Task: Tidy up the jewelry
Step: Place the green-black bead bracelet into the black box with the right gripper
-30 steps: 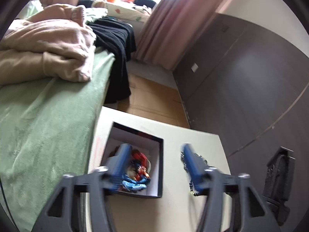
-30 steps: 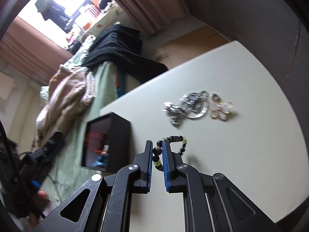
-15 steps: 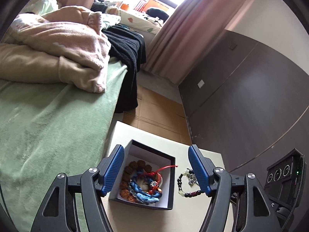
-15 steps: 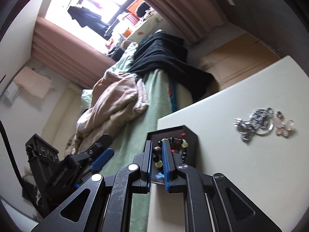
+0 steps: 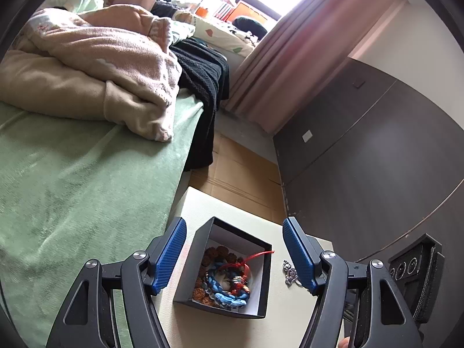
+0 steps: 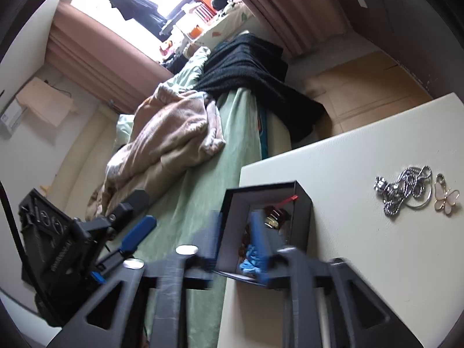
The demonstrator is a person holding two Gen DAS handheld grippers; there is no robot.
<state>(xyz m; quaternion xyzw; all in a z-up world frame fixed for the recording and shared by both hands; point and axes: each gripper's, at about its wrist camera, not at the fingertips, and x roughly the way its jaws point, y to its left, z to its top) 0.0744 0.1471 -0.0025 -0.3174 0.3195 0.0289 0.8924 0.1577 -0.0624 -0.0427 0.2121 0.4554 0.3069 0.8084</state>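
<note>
Hovering over the cream desk (image 5: 203,206), the left hand-held gripper (image 5: 235,249) has its jaws spread wide and holds nothing; the open black box (image 5: 203,264) sits between its blue pads, just below and clear of both. Inside the box lie brown beads, a blue braided bracelet (image 5: 223,293) and a red cord (image 5: 258,256). Right of the box, on the desk near the right pad, a silver chain (image 5: 290,272) is partly hidden by that pad. In the right wrist view, the right hand-held gripper (image 6: 236,240) is motion-blurred, its jaws have just been opening and stand partly apart right above the box (image 6: 301,226), nothing pressed between the pads. A dark beaded bracelet (image 6: 275,216) shows inside the box just beyond the pads. Farther right on the desk (image 6: 362,261), well apart from the box, lie the silver chain (image 6: 406,191) and, just beside it, a pink butterfly charm (image 6: 448,200). Left of the desk is a bed with green sheet (image 5: 72,191).
</note>
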